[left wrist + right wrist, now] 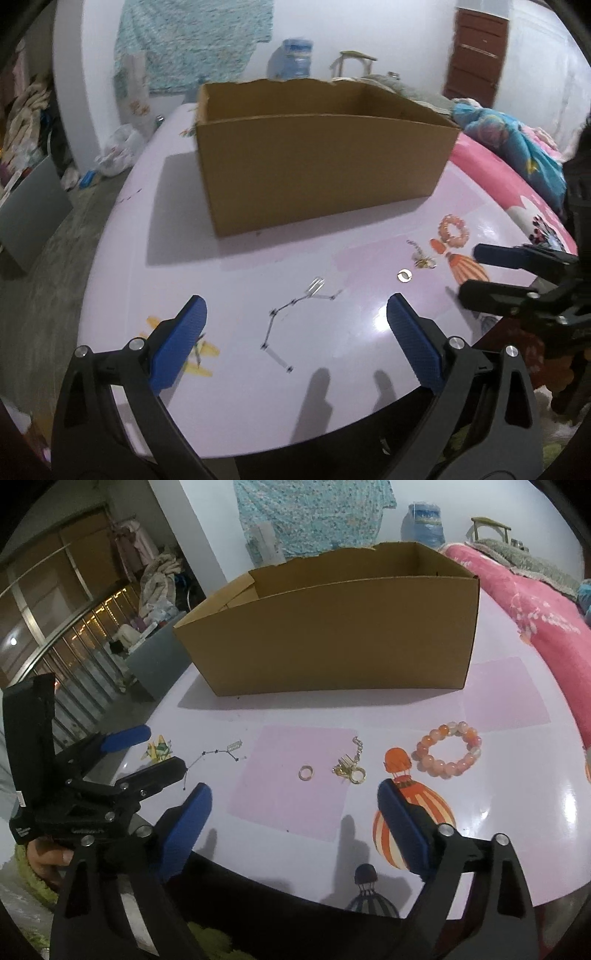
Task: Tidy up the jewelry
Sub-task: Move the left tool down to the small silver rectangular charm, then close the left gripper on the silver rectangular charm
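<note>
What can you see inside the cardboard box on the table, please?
Only the bare upper inner walls of the cardboard box show. Its near wall hides the floor, so whether any jewelry lies inside cannot be told.

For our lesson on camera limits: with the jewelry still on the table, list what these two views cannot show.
- Cardboard box floor: hidden by its near wall in both views.
- Thin chain: too fine for detail in the left view; partly behind the left gripper in the right view.
- Gold charm: too small to tell its shape.
- Right gripper: cut off at the left view's edge.

Matt cardboard box (332,627) on glossy table (517,805) (gold metal ring (306,773), shiny bead bracelet (448,749)).
</note>
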